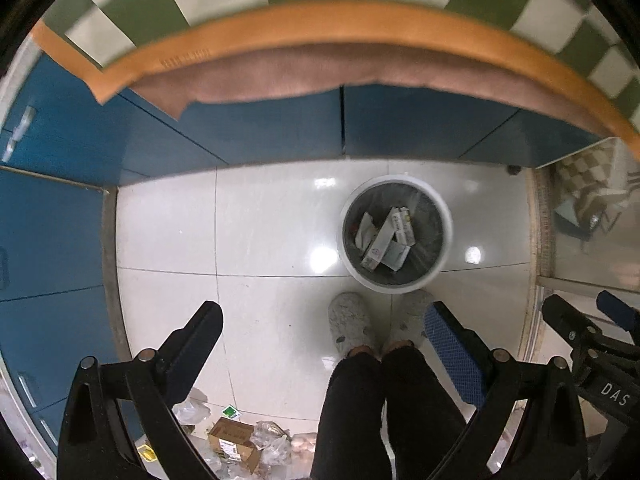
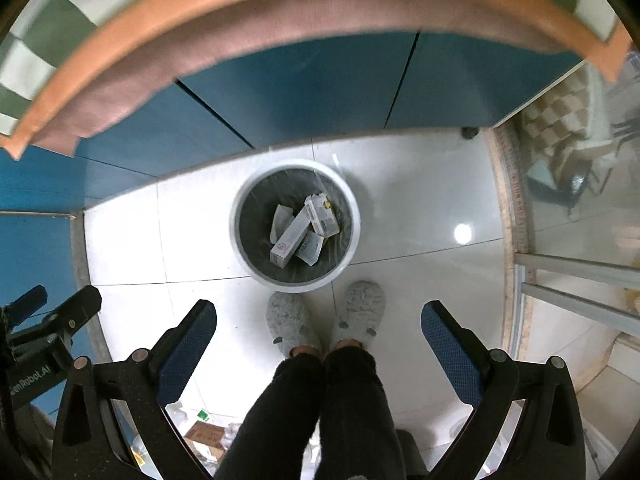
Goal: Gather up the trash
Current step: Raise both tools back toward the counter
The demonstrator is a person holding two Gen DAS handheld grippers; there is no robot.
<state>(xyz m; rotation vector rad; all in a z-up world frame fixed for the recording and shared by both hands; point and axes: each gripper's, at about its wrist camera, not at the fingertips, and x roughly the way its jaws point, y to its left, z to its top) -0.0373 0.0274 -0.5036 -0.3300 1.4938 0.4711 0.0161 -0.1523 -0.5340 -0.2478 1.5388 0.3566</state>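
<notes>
A white trash bin (image 1: 440,204) (image 2: 352,204) with a clear liner stands on the pale floor tiles, with white cartons (image 1: 384,240) (image 2: 304,228) lying inside. Both grippers hang high above the floor and point straight down. My left gripper (image 1: 324,316) is open with nothing between its fingers. My right gripper (image 2: 318,316) is open wide and empty too. In the left wrist view the right gripper (image 1: 592,320) shows at the right edge. A pile of loose trash (image 1: 236,440) (image 2: 208,436), a brown carton and crumpled plastic wrappers, lies on the floor below the left gripper.
A person's feet in grey slippers (image 1: 352,328) (image 2: 292,324) and dark trouser legs stand just in front of the bin. Blue cabinet fronts (image 1: 260,128) (image 2: 300,92) rise behind it under an orange-edged tabletop (image 1: 320,20) with a green-checked cloth. A glass panel (image 2: 580,200) is at right.
</notes>
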